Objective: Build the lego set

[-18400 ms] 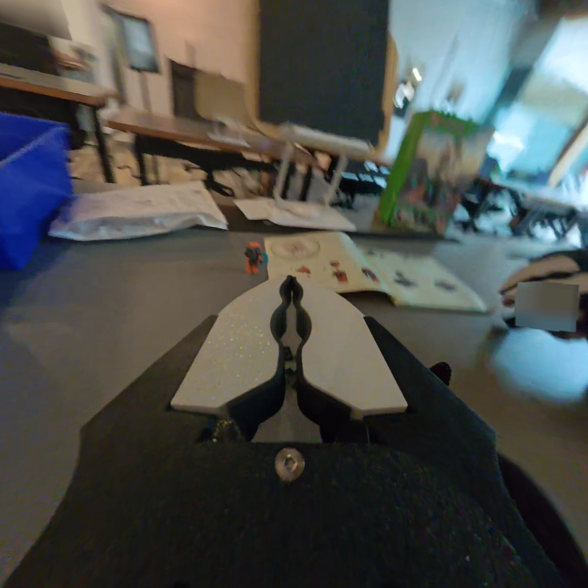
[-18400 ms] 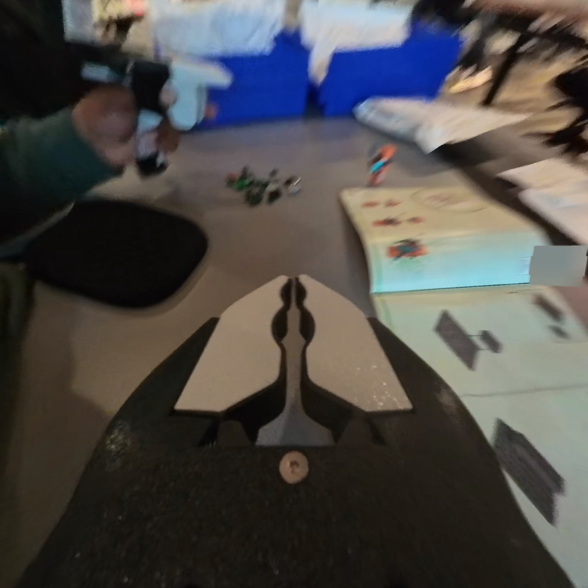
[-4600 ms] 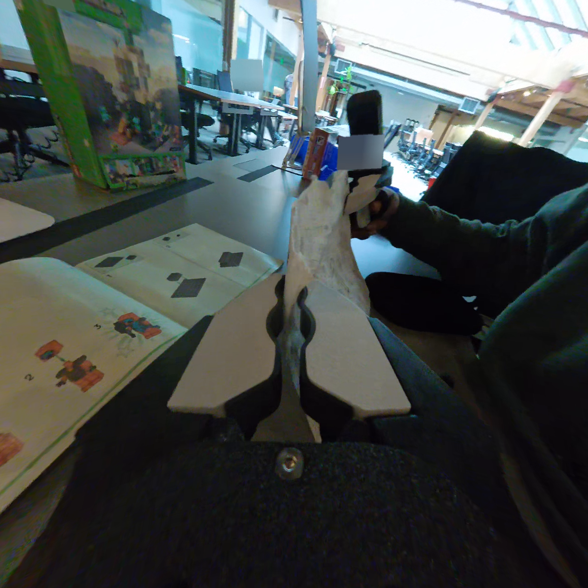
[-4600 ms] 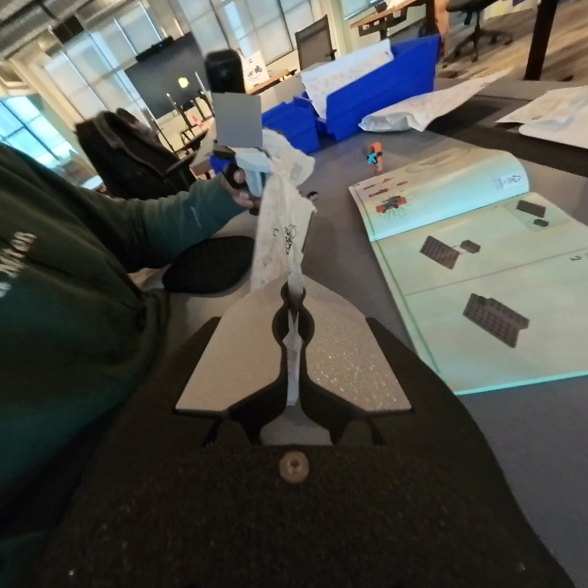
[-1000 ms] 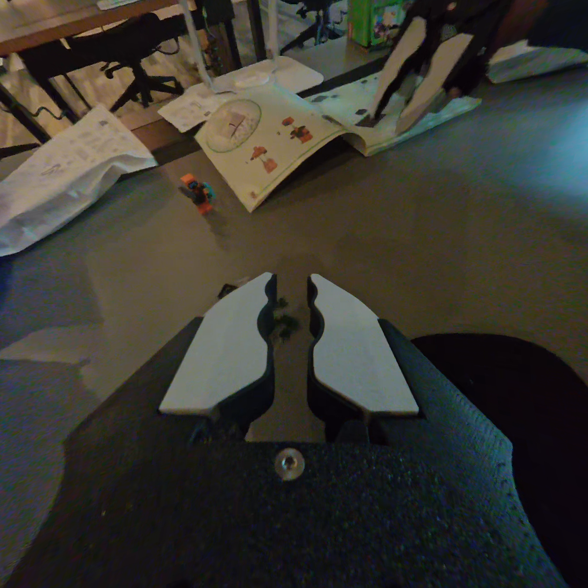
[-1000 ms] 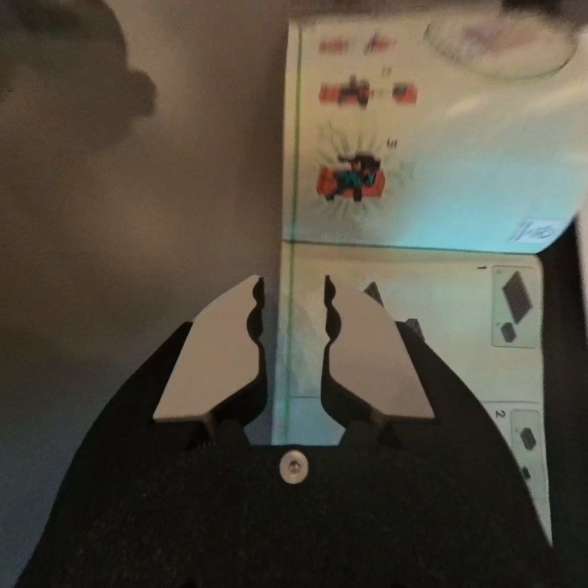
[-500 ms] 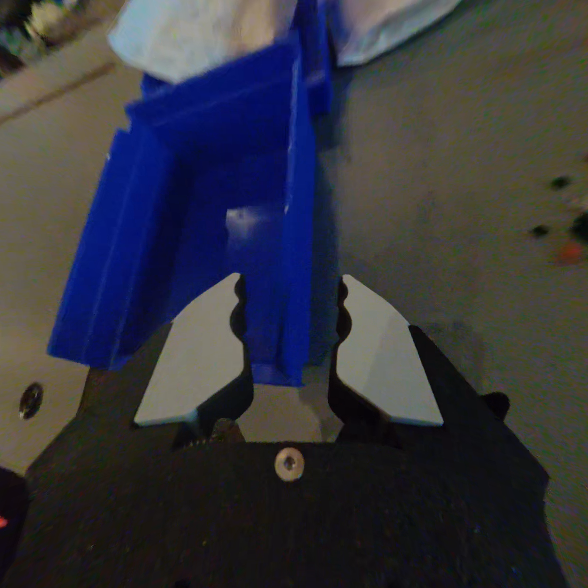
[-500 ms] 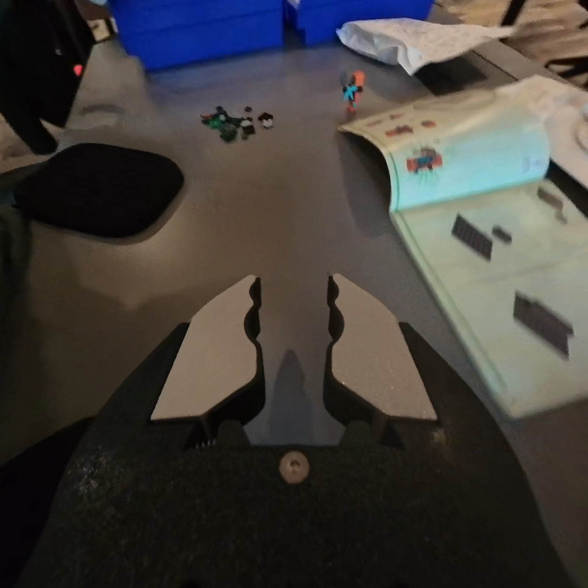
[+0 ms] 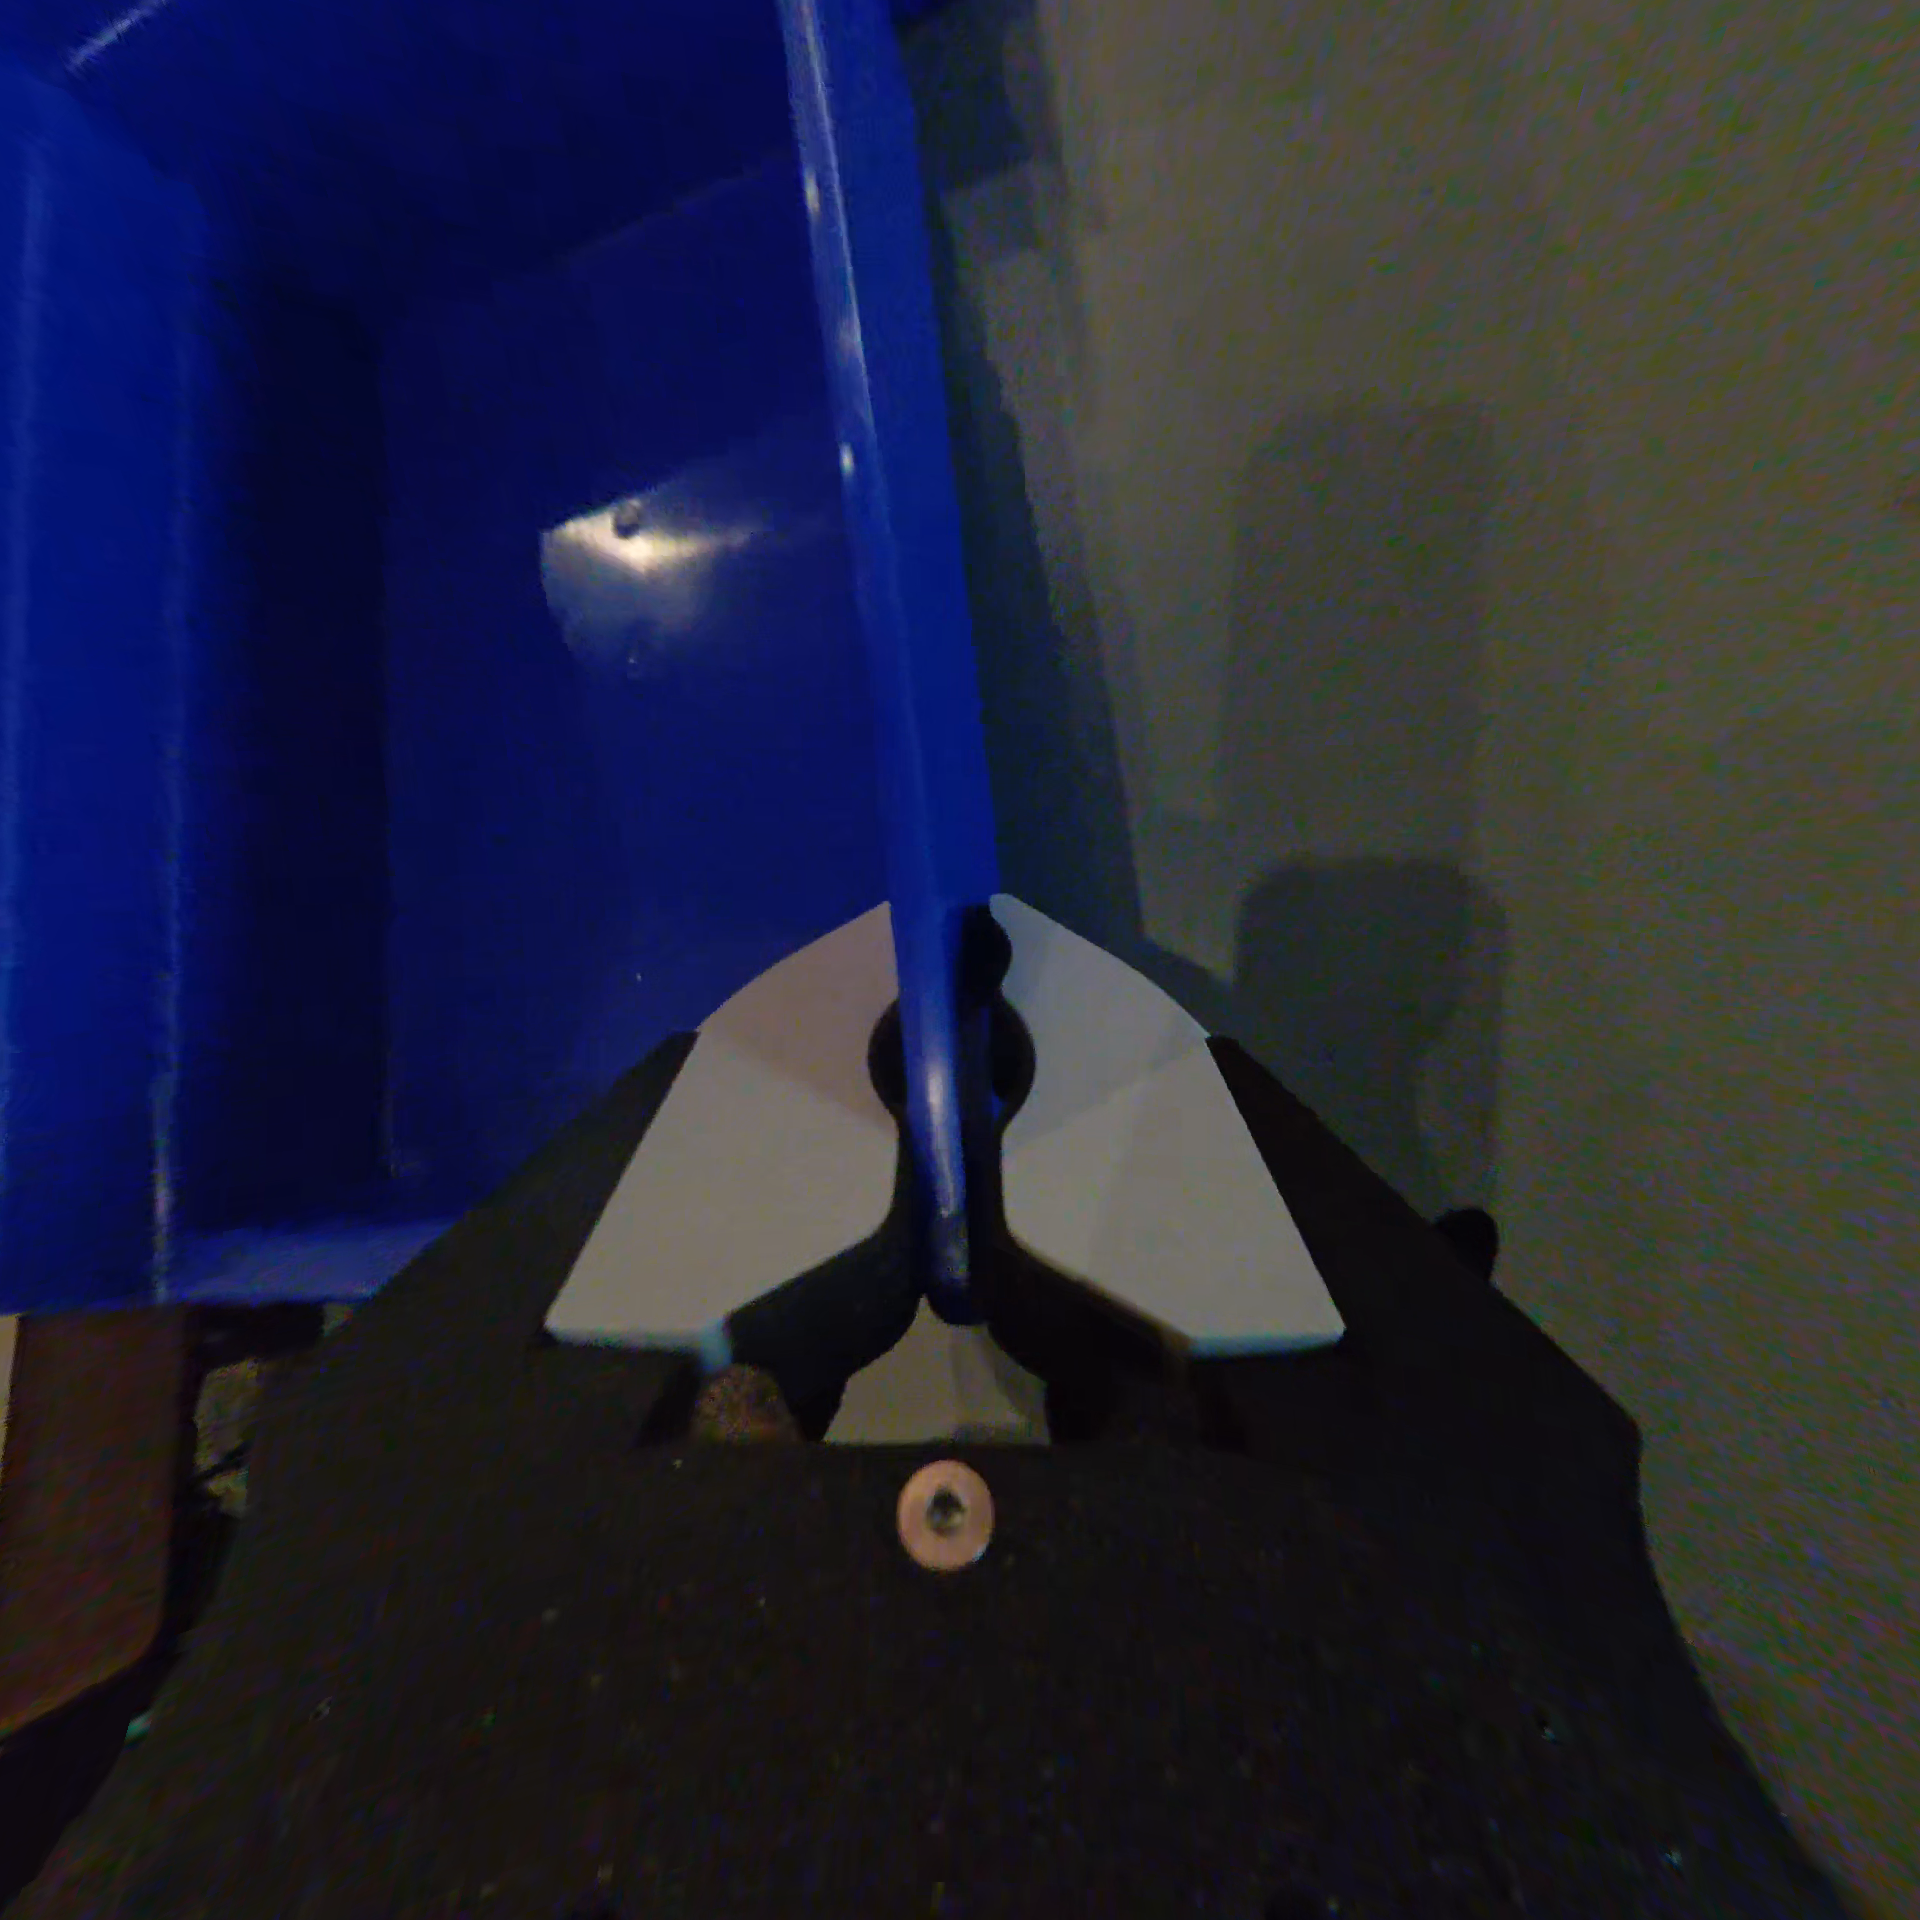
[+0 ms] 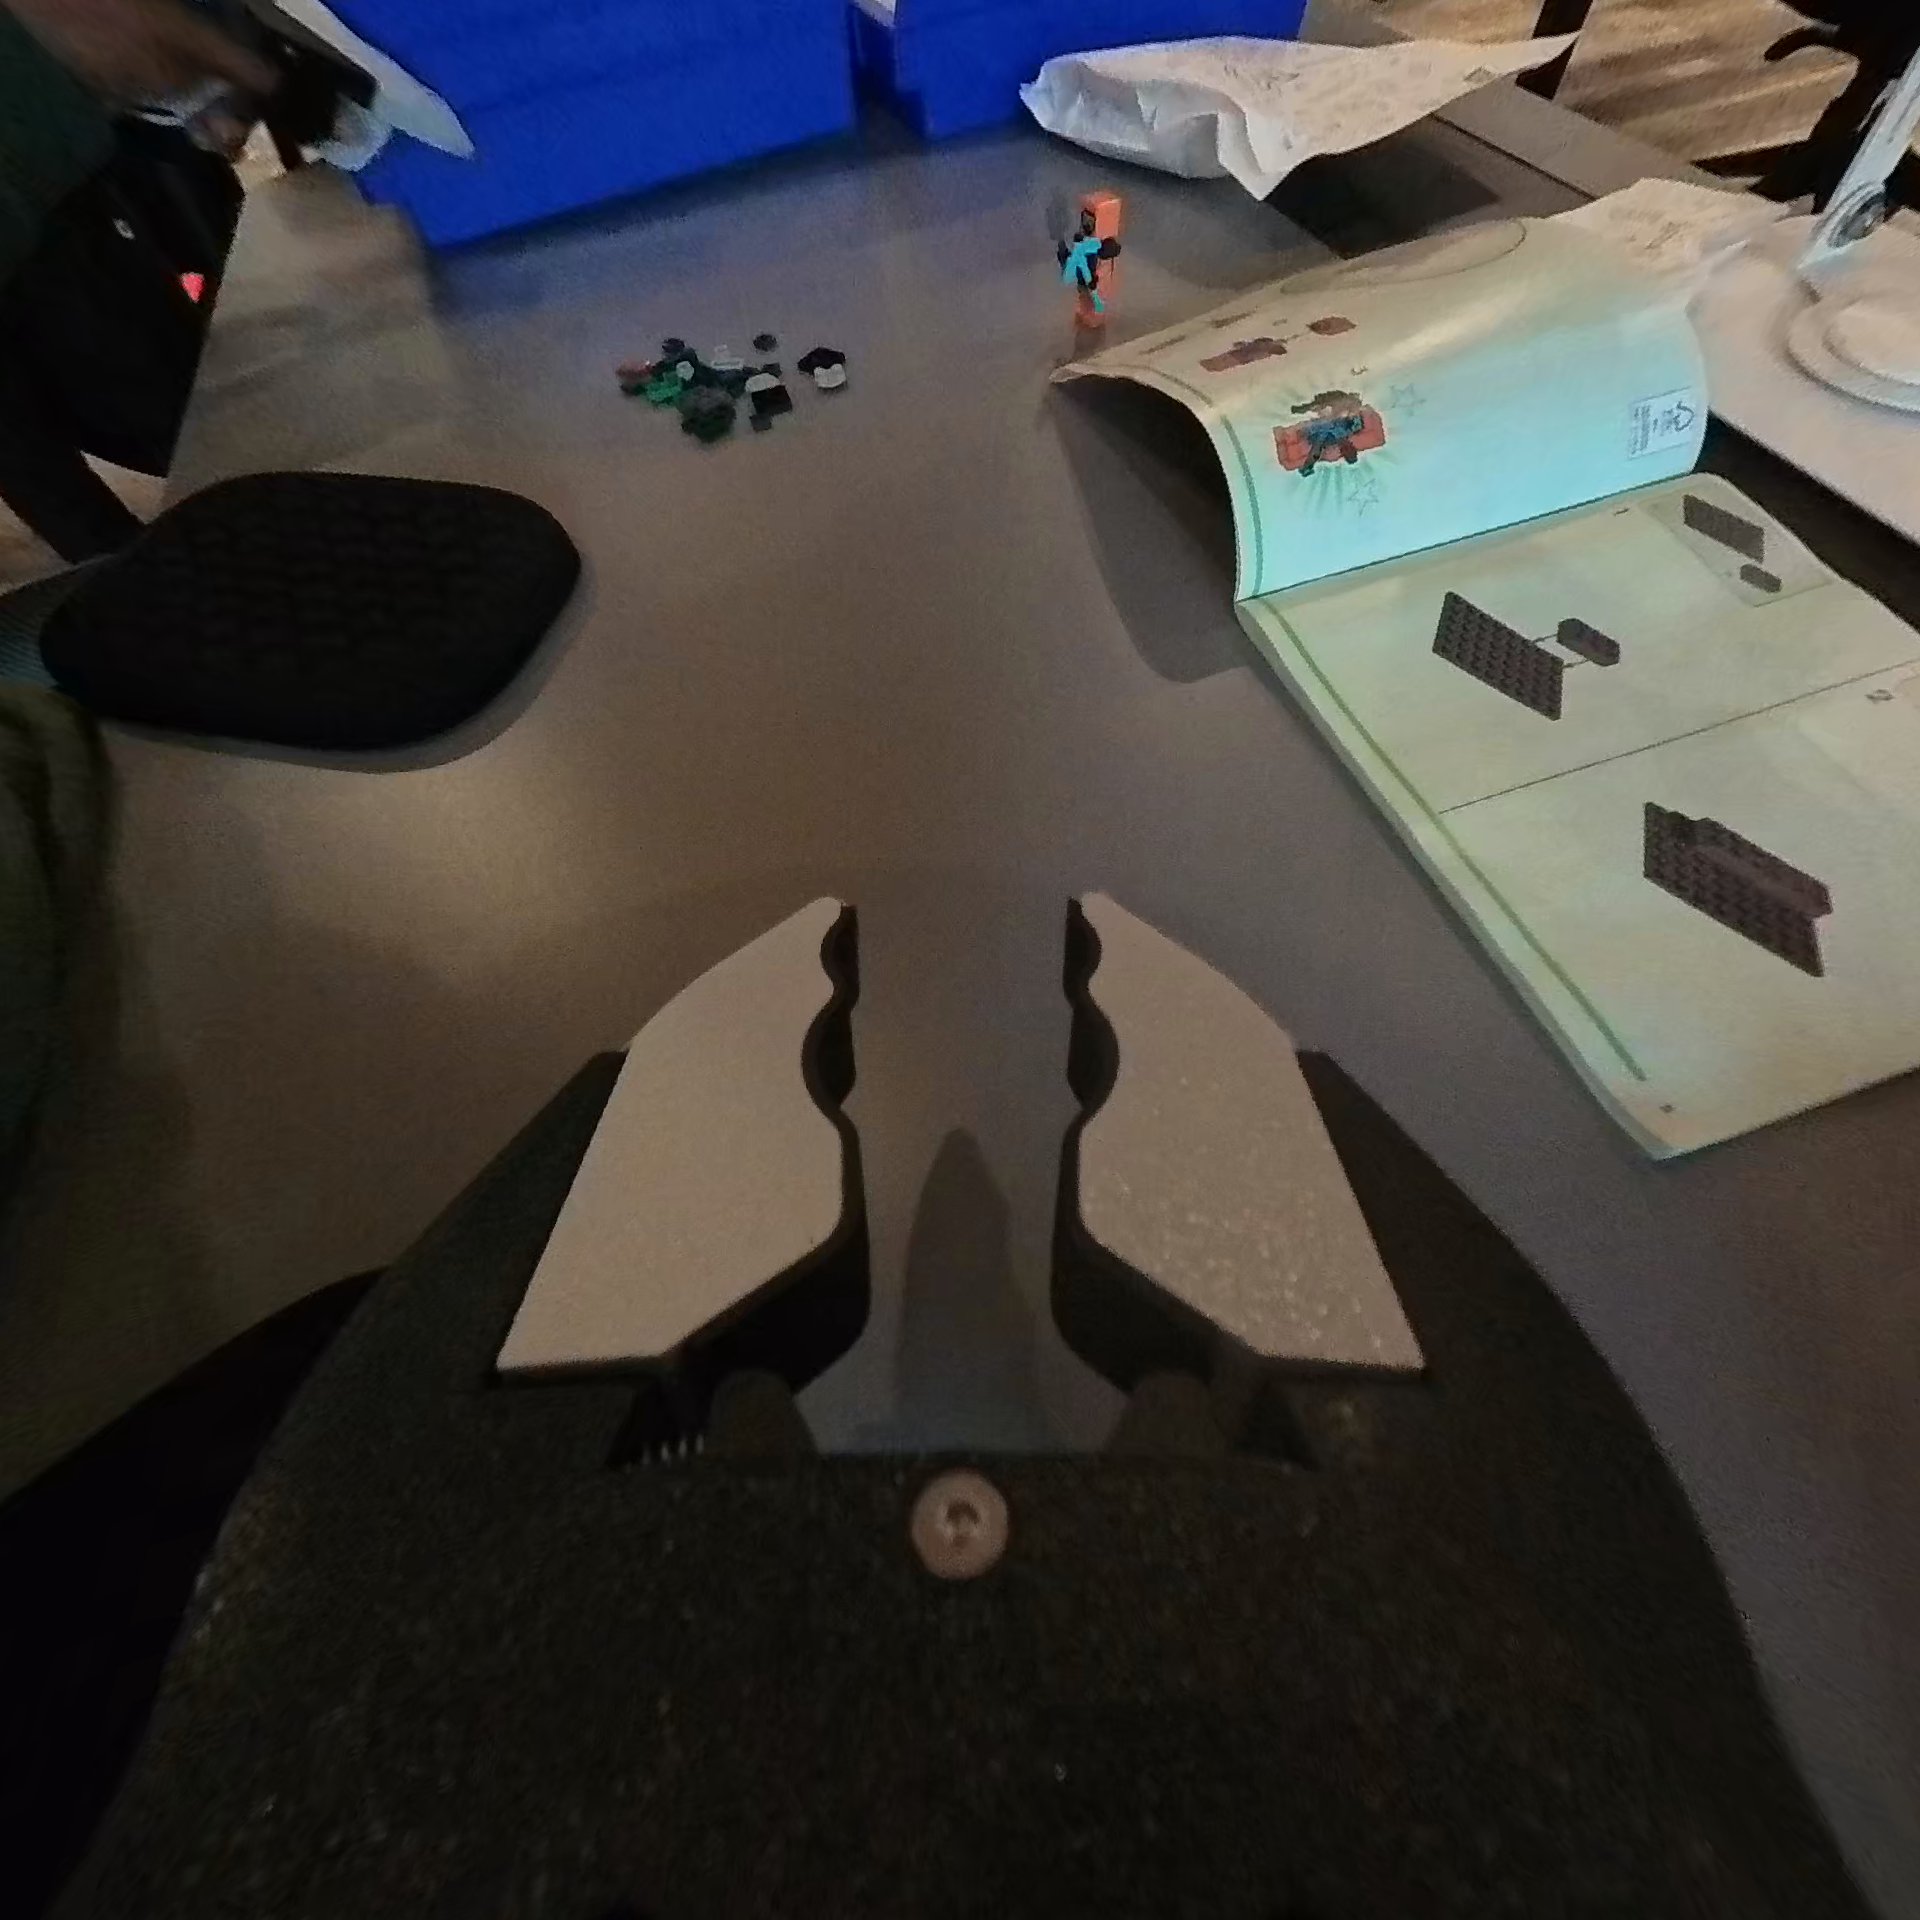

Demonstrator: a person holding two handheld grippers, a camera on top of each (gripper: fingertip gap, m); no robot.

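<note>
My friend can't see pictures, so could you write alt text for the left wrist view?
A hand-held tool with two pale fingers is clamped shut on the thin right-hand wall of a bright blue plastic bin, seen from just behind the fingers. The bin's interior looks empty, with a glare spot on its floor, and it sits on a dim grey tabletop.

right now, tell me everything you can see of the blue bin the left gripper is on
The blue bin looks like glossy moulded plastic, open-topped, with smooth walls and a floor that catches a bright glare. Nothing shows inside the part in view. It sits on the grey table. Its thin right side wall runs straight into the left gripper, whose jaws are shut on the wall's rim, one finger inside the bin and one outside.
</note>
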